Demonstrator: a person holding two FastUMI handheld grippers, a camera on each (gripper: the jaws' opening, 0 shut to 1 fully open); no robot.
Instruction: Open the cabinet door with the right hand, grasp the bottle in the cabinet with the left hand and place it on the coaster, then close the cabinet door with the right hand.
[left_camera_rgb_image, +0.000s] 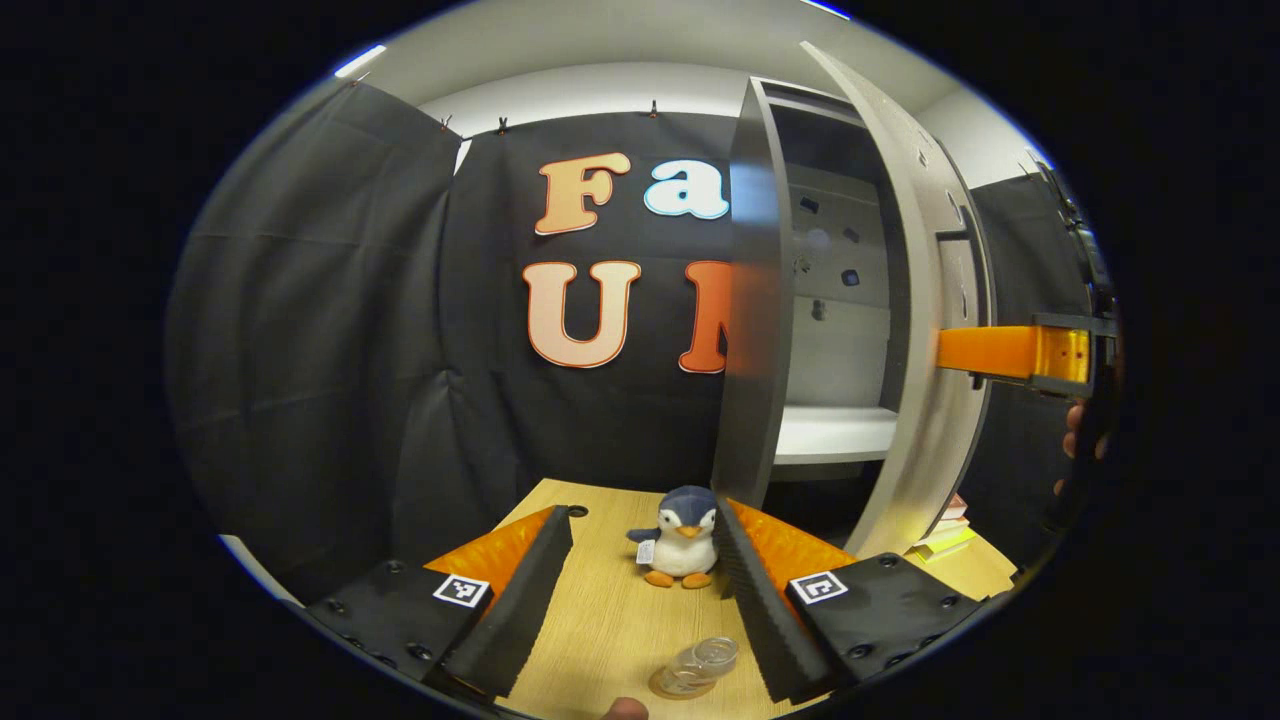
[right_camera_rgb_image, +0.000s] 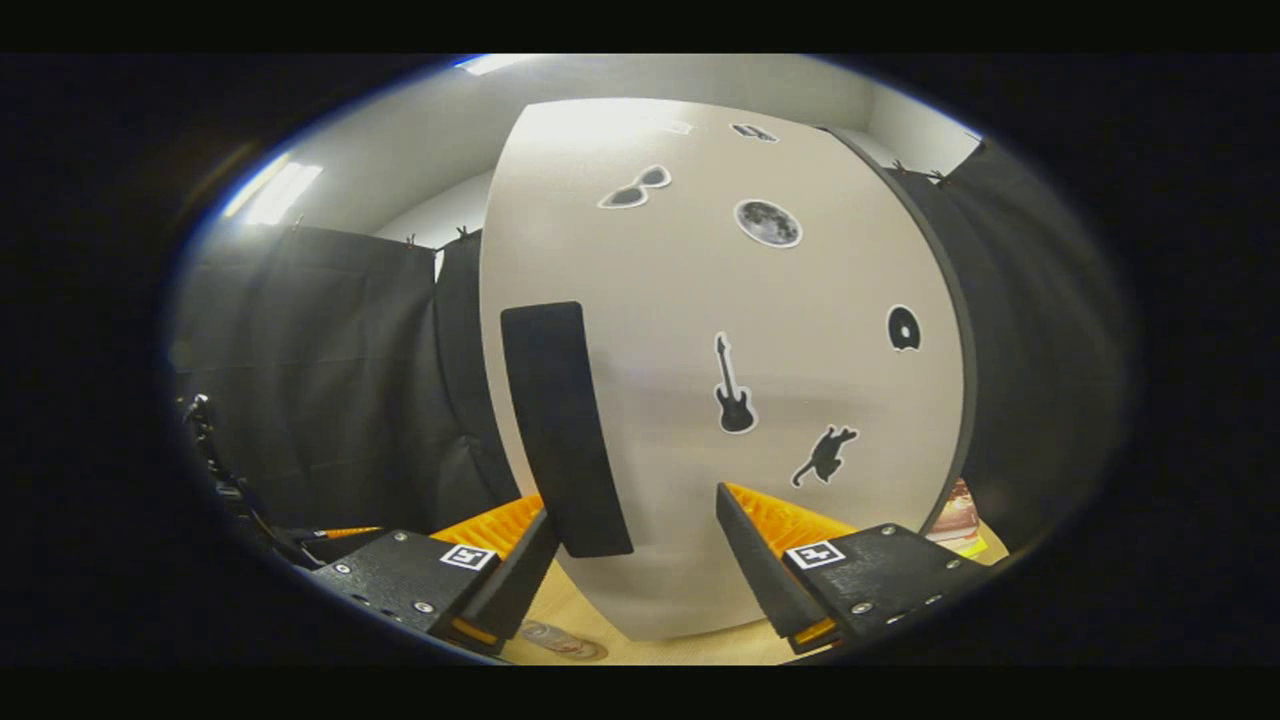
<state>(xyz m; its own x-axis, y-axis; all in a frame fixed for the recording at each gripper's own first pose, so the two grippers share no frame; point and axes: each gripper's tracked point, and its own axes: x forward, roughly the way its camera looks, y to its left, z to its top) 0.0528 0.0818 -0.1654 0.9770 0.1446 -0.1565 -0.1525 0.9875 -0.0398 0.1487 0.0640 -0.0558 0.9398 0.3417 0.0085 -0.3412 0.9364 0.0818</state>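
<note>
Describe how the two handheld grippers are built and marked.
Each gripper, left gripper and right gripper, has two wedge-shaped fingers with ribbed faces, set on black bolted blocks, each carrying a square black-and-white marker tag.

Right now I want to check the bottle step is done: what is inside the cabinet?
In the left gripper view, the open cabinet shows a bare white shelf and its back wall. The lower part sits hidden behind the door and side panel. A clear bottle lies on the table.

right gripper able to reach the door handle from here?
Probably yes: the right gripper is open, facing the door, with the handle just by its left finger and nothing between them.
</note>
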